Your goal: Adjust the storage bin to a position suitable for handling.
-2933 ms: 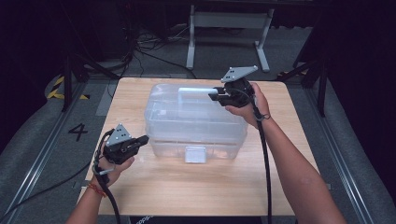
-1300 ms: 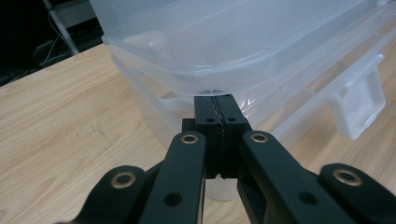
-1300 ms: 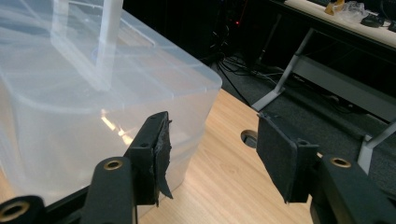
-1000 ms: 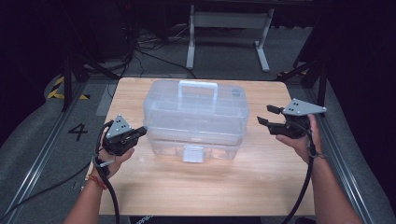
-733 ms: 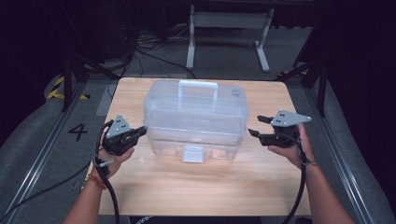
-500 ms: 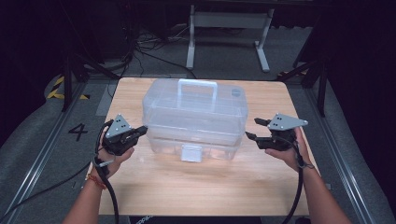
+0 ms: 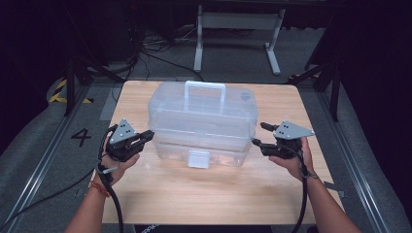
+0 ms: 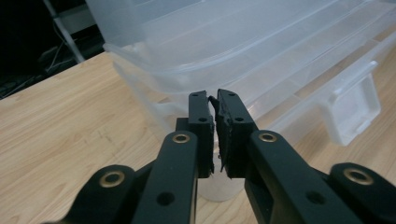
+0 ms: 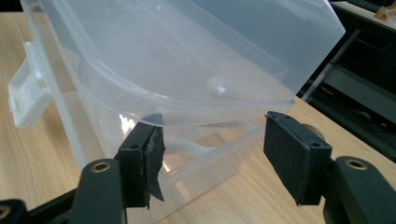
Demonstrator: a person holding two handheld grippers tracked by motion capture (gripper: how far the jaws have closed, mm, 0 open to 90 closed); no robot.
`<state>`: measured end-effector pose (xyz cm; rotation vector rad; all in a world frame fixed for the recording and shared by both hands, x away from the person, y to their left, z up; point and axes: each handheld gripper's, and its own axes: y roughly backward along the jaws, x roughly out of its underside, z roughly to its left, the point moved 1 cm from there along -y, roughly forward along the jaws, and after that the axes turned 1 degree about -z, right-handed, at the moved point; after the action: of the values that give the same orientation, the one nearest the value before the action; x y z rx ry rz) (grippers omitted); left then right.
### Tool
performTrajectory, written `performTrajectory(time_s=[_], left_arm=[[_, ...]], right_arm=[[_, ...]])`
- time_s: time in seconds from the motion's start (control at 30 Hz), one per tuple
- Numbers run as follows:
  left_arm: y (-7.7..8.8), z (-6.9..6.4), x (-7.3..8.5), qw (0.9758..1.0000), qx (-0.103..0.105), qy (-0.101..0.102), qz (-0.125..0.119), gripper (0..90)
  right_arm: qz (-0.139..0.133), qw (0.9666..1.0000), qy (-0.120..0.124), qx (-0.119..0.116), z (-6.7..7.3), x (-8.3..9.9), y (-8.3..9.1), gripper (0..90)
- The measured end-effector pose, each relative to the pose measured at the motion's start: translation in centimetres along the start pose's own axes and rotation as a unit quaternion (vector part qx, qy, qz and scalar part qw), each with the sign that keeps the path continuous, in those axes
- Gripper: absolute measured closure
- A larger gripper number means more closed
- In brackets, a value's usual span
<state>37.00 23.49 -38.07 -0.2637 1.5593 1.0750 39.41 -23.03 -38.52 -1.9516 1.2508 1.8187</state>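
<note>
A: Where do we stand with the clear storage box point(image 7: 202, 125)?

B: It sits mid-surface on the wooden surface point(image 7: 214, 194), handle point(image 7: 204, 92) up, and the white front latch point(image 7: 198, 158) looks closed. In the gripper views the lid point(image 9: 187, 60) looks tilted, but we cannot tell whether it is seated all round.

A: And our tools?

B: We have one at each end. The left tool point(image 7: 145, 137) is at the box's left end with its jaws together; in the left gripper view point(image 8: 213, 116) they have just opened a hair, the pads nearly meeting with nothing between them, tips just beside the box's corner. We cannot tell whether they touch it.

A: The right one?

B: The right tool point(image 7: 259, 135) is just beside the right end, jaws apart. In the right gripper view point(image 9: 215, 140) the lid's edge and the box rim lie between the pads, yet neither pad presses on them.

A: So what is done, what is left?

B: We judge that both tools are placed, one at each end. No grip is made; closing on the rim, then lifting or opening, is still ahead.
</note>
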Motion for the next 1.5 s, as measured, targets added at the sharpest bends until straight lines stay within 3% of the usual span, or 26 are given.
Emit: performTrajectory(time_s=[0.17, 0.37, 0.43, 0.53, 0.57, 0.6, 0.8, 1.07, 1.13, 1.2, 1.3, 1.43, 1.5], left_arm=[[0.7, 1.2, 0.9, 0.9995, -0.029, 0.011, 0.001, 81.5], [-0.4, 3.1, 3.0, 0.9969, -0.061, 0.026, 0.042, 80.5], [-1.1, 3.7, 3.8, 0.9956, -0.059, 0.043, 0.058, 80.4], [-1.7, 4.1, 4.4, 0.9949, -0.062, 0.054, 0.059, 80.3], [-2.3, 4.5, 5.0, 0.9942, -0.056, 0.072, 0.058, 80.1], [-2.5, 4.6, 5.1, 0.994, -0.054, 0.073, 0.062, 80.0], [-3.6, 4.6, 5.0, 0.9938, -0.05, 0.062, 0.077, 77.5], [-4.6, 3.7, 4.4, 0.9953, -0.023, 0.04, 0.086, 76.2], [-5.0, 2.8, 3.9, 0.9959, -0.011, 0.031, 0.084, 76.2], [-5.1, 2.6, 3.8, 0.9956, -0.018, 0.03, 0.087, 78.6], [-5.2, 2.6, 3.6, 0.9959, -0.011, 0.031, 0.084, 78.6], [-5.3, 2.2, 3.5, 0.9958, -0.013, 0.023, 0.088, 78.5], [-5.2, 2.3, 3.6, 0.9956, -0.011, 0.023, 0.09, 77.5]], right_arm=[[-0.018, 0.9998, -0.002, 0.009, 0.1, 0.0, 0.2, 40.4], [-0.045, 0.9987, -0.015, 0.018, -0.2, -0.4, 0.5, 42.3], [-0.052, 0.9983, -0.014, 0.022, -0.3, -0.5, 0.5, 42.3], [-0.059, 0.9977, -0.02, 0.027, -0.4, -0.6, 0.5, 42.4], [-0.065, 0.9971, -0.027, 0.028, -0.5, -0.7, 0.4, 42.5], [-0.066, 0.997, -0.027, 0.03, -0.5, -0.8, 0.4, 42.6], [-0.075, 0.996, -0.025, 0.042, -0.7, -1.4, 0.3, 44.6], [-0.072, 0.9955, -0.02, 0.058, -0.7, -1.9, -0.1, 48.8], [-0.074, 0.9951, -0.017, 0.063, -0.7, -2.1, -0.2, 50.6], [-0.076, 0.9948, -0.017, 0.066, -0.8, -2.2, -0.1, 51.3], [-0.082, 0.9939, -0.03, 0.066, -1.2, -2.3, -0.2, 54.9], [-0.085, 0.9936, -0.049, 0.055, -1.7, -2.1, -0.3, 57.9], [-0.083, 0.9941, -0.041, 0.058, -1.7, -2.3, -0.5, 60.0]])
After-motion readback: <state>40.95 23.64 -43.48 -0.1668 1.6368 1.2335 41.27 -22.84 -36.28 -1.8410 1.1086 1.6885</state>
